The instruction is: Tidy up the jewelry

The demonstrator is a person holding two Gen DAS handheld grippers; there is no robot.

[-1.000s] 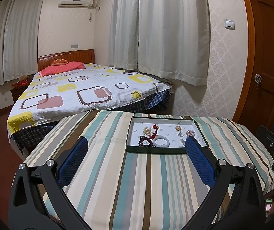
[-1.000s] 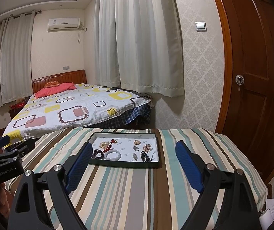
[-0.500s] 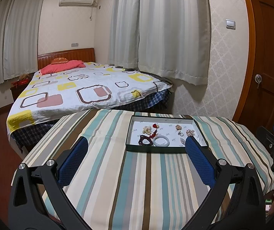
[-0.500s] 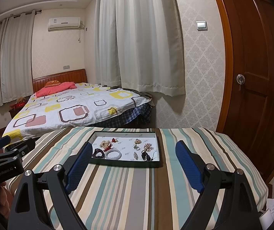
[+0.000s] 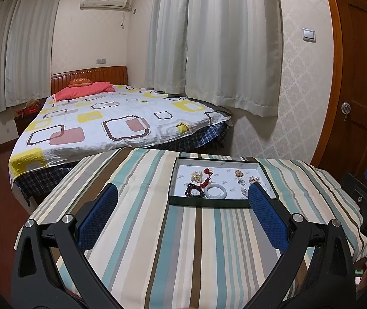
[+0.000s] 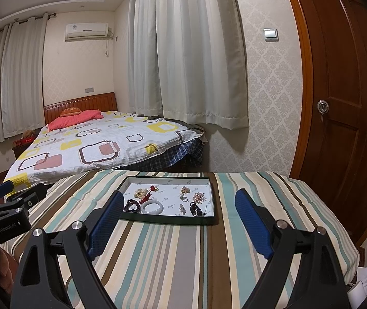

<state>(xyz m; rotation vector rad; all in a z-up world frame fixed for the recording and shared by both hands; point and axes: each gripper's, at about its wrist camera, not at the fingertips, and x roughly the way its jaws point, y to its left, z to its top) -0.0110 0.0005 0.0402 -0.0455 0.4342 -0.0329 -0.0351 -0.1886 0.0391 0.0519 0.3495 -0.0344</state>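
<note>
A dark green tray [image 5: 209,202] with a white lining lies on the far side of a striped table [image 5: 144,231]. It holds several jewelry pieces: a white bangle [image 5: 216,191], a dark bead bracelet [image 5: 193,190], a red tassel charm [image 5: 207,172] and small brooches [image 5: 238,173]. My left gripper [image 5: 182,193] is open and empty, above the table short of the tray. In the right wrist view the tray [image 6: 168,219], bangle [image 6: 152,207] and dark bracelet [image 6: 131,205] show too. My right gripper [image 6: 178,199] is open and empty, near the tray's front edge.
A bed [image 5: 111,126] with a patterned cover stands beyond the table's far edge. White curtains [image 5: 222,41] and a papered wall are behind it. A wooden door [image 6: 342,103] is at the right. The left gripper's body [image 6: 0,221] shows at the left of the right wrist view.
Both grippers have drifted very slightly; the view is almost the same. The jaws stay open and the jewelry has not moved.
</note>
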